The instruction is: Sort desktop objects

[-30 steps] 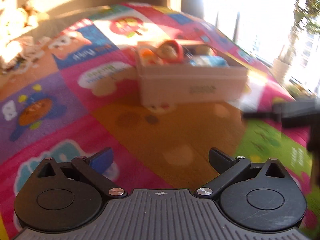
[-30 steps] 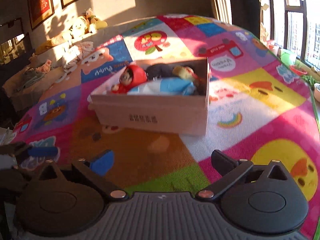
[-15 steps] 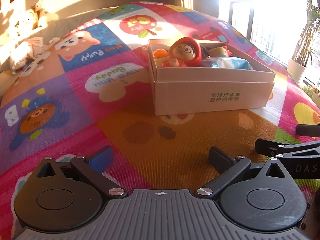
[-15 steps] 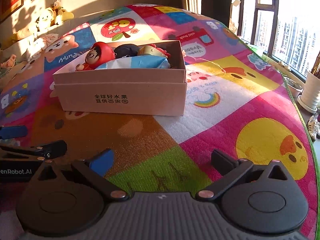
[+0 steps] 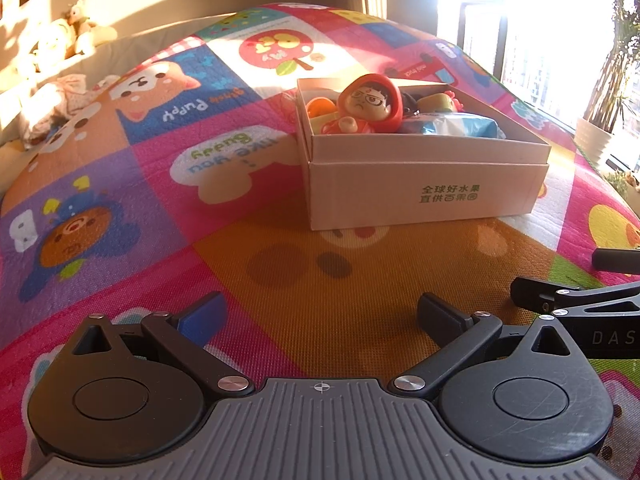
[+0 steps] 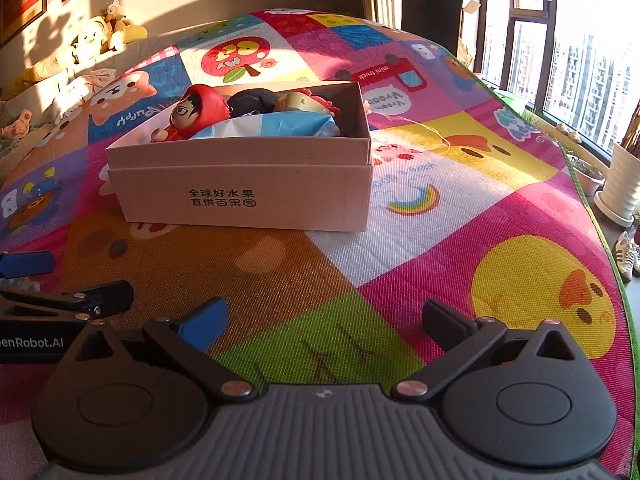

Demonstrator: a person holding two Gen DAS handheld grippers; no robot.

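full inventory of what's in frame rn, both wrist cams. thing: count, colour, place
cardboard box: 1, pale beige with dark print, open, on the mat ahead of both grippers
hooded figure: 1, red, in the box, left end
orange toy: 1, orange, in the box beside the figure
dark item: 1, black, in the box, behind the packet
yellow-and-red toy: 1, in the box, toward the right
packet: 1, blue and white, in the box, front
play mat: 1, multicolour cartoon squares, under everything
plush toys: several, yellowish, by the far wall
plant pot: 1, white, right by the window
left gripper: 1, black, open, empty
right gripper: 1, black, open, empty
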